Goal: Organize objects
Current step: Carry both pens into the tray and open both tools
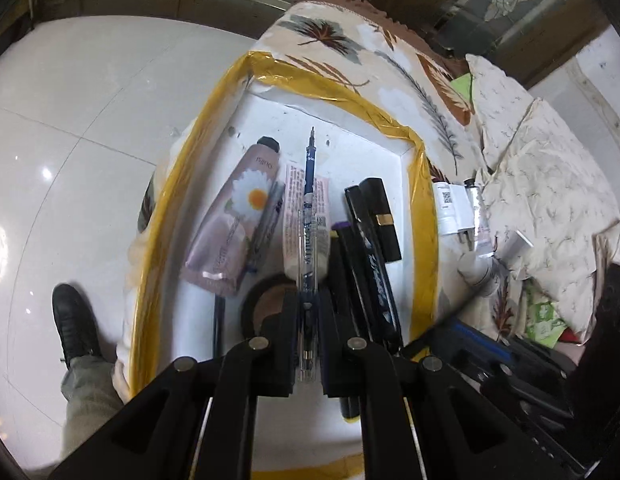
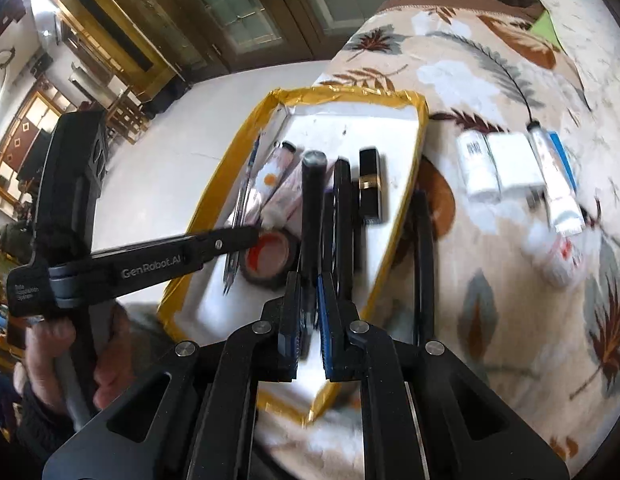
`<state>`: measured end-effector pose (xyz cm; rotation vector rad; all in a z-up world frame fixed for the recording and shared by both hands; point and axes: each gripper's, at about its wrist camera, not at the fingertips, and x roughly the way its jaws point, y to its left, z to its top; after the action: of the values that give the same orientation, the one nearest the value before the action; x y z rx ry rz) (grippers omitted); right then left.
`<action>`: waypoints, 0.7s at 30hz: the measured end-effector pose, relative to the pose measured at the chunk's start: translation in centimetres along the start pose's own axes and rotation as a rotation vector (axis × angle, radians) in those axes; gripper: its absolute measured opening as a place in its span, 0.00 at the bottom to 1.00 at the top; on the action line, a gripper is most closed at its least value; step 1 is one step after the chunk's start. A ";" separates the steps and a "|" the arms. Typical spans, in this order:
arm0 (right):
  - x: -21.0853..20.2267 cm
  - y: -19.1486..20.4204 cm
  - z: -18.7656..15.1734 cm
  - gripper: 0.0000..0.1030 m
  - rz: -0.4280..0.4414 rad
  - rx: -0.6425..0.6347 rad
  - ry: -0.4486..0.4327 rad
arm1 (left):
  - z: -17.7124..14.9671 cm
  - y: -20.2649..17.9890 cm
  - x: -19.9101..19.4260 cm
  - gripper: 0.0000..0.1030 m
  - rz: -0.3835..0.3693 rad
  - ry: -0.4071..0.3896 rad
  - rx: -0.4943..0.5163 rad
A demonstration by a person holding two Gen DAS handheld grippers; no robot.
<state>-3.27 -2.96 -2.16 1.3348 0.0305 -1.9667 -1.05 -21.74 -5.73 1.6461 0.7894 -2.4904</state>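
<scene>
On a leaf-print blanket (image 1: pixel 409 80) sits a yellow-taped tray (image 1: pixel 423 216) of cosmetics. The left gripper (image 1: pixel 308 320) pinches a clear pen (image 1: pixel 308 240) above it; the right gripper (image 2: pixel 308 304) clamps a black tube (image 2: pixel 311 200). Both crowd one spot, so they may collide

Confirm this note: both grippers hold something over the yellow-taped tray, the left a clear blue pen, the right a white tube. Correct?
Not quite. The right gripper holds a black cylindrical stick, not a white tube, as the right wrist view shows. The left gripper does hold the clear blue pen over the yellow-taped tray.
</scene>
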 end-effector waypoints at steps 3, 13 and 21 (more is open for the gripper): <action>2.3 -0.6 1.1 0.07 -0.012 0.029 0.017 | 0.5 -0.2 0.8 0.07 0.014 0.021 0.024; 5.5 -0.6 2.2 0.07 -0.020 0.044 0.050 | 1.8 1.2 2.0 0.07 0.030 0.019 -0.031; 6.1 -0.9 2.0 0.09 -0.008 0.068 0.059 | 1.9 1.2 2.4 0.08 0.015 0.018 -0.043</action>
<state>-6.53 -6.53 -6.50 1.4382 -0.0030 -1.9501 -3.30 -23.12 -7.68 1.6561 0.8224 -2.4347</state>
